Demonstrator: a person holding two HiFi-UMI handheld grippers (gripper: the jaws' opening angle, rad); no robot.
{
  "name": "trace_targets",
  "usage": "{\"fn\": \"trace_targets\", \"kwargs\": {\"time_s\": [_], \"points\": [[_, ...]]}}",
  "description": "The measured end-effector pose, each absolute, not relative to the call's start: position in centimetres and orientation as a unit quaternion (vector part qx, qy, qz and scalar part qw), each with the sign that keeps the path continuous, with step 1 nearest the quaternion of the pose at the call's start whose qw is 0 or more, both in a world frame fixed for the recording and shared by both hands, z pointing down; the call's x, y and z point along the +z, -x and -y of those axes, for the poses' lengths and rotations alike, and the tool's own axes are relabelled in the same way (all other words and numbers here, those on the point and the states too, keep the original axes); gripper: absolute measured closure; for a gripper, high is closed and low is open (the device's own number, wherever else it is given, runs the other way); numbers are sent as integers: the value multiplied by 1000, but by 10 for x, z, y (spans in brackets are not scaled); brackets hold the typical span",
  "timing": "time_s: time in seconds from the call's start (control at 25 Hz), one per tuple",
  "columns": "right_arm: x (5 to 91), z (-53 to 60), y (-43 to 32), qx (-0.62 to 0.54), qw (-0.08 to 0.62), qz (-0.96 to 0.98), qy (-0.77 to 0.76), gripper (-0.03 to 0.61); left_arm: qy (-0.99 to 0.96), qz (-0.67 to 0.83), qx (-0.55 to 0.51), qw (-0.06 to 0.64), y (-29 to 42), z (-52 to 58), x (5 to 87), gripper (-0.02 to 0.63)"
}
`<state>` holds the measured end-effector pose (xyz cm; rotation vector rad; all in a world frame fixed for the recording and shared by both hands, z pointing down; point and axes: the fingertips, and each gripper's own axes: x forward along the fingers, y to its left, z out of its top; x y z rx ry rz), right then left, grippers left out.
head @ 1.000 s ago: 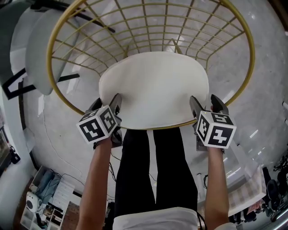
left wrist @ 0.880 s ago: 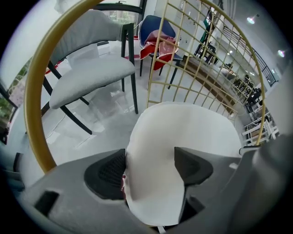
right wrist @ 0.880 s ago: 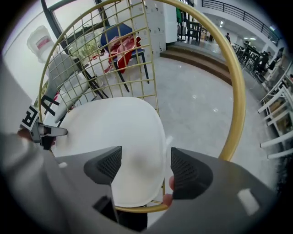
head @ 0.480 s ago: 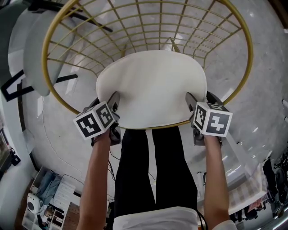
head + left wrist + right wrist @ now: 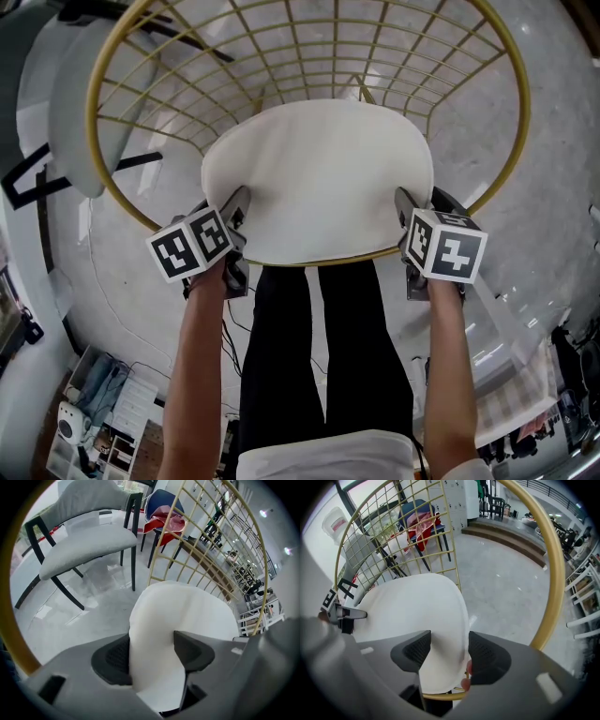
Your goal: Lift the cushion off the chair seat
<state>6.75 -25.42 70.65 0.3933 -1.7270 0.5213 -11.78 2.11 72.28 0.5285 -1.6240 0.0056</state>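
Cushion [image 5: 317, 178] on gold wire chair [image 5: 335, 58]

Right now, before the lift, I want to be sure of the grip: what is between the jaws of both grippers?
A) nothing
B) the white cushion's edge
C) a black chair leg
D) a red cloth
B: each gripper view shows the white cushion pinched between the pads of the left gripper and the right gripper, whose jaws have just been closing.

White oval cushion [image 5: 317, 178] rests on gold wire chair [image 5: 525, 108], left edge seemingly curled up.
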Motion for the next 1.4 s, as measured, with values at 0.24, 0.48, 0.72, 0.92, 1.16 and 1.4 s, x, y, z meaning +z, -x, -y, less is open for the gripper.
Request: {"fn": "trace_targets", "kwargs": {"time_s": [0.24,0.48,0.72,0.92,1.16,1.4], "points": [[699,256,-70,214,595,754,-176,381,-268,725,56,632,114,-21,715,379],[689,256,-69,208,587,762,-179,454,-273,725,57,629,112,-21,714,385],[685,254,-67,212,581,767,-172,488,-272,735,66,618,113,-22,708,390],[683,251,-66,219,573,771,-170,512,-276,739,71,610,112,-23,701,416],[677,250,-69,227,564,775,-170,531,-284,741,69,604,109,-21,693,445],[674,248,-73,230,561,777,-168,538,-289,739,67,605,104,-21,691,462]]}}
